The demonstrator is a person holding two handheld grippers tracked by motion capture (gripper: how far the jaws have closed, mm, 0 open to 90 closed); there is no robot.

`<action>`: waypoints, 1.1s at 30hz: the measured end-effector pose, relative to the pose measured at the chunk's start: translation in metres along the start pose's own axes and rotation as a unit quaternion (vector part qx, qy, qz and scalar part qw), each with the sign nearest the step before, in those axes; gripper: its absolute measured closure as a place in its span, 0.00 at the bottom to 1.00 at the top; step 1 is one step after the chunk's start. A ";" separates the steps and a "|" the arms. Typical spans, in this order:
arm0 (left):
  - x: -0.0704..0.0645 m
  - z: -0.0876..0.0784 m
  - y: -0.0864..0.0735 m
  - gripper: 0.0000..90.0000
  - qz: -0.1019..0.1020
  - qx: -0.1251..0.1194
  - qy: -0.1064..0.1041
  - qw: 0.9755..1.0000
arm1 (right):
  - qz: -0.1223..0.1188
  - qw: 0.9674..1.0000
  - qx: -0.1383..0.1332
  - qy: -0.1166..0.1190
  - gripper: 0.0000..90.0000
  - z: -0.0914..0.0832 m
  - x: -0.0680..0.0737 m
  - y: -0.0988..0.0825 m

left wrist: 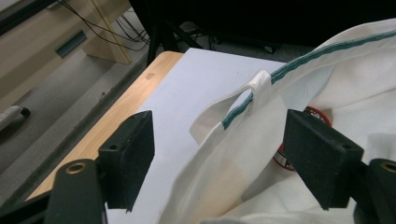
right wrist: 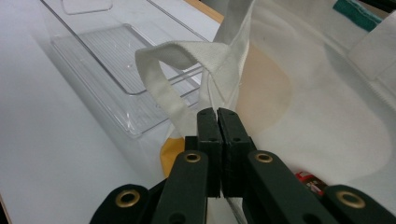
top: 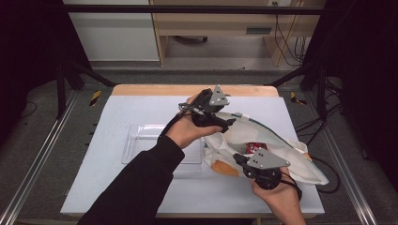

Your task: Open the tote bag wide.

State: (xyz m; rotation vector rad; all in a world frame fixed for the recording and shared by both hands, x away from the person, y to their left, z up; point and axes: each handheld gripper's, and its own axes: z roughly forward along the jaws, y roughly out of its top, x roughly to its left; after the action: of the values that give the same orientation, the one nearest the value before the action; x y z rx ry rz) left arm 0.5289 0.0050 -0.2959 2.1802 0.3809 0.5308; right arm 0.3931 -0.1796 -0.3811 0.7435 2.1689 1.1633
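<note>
Right tongs (right wrist: 218, 114) clamp the bag (right wrist: 303, 102) rim; left tongs (left wrist: 219, 154), apart, should pinch the opposite edge squarely.

Table (top: 141, 206): white top, wooden strip along the far edge. On it: clear plastic tray (top: 141, 140), left of centre; cream cloth bag (top: 286, 150) with green trim, touching the tray's right side, reaching the table's right edge.

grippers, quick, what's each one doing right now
left gripper: open, fingers either side of the cloth bag rim.
right gripper: shut on the bag's edge.
</note>
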 end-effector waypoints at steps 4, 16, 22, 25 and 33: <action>0.000 0.009 0.002 0.31 0.007 0.019 0.005 1.000 | 0.001 1.000 -0.004 0.004 0.99 0.000 0.003 -0.003; 0.000 0.026 0.000 0.74 0.029 0.065 -0.013 0.997 | -0.010 1.000 0.002 0.014 0.99 -0.001 0.011 -0.001; 0.005 0.030 0.003 0.95 0.023 0.068 -0.007 0.997 | -0.013 0.999 0.011 0.028 0.99 0.003 0.017 -0.003; 0.007 0.033 0.002 0.97 0.017 0.065 -0.003 0.998 | -0.013 0.999 0.015 0.034 1.00 0.004 0.021 -0.003; 0.013 0.034 0.001 0.98 0.002 0.052 0.018 0.998 | -0.015 0.998 0.022 0.054 1.00 0.008 0.030 -0.004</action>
State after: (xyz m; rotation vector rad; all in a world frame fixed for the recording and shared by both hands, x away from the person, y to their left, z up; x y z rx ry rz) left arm 0.5575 -0.0123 -0.3108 2.2737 0.4328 0.5629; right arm 0.3775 -0.1560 -0.3947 0.6784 2.2931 1.1674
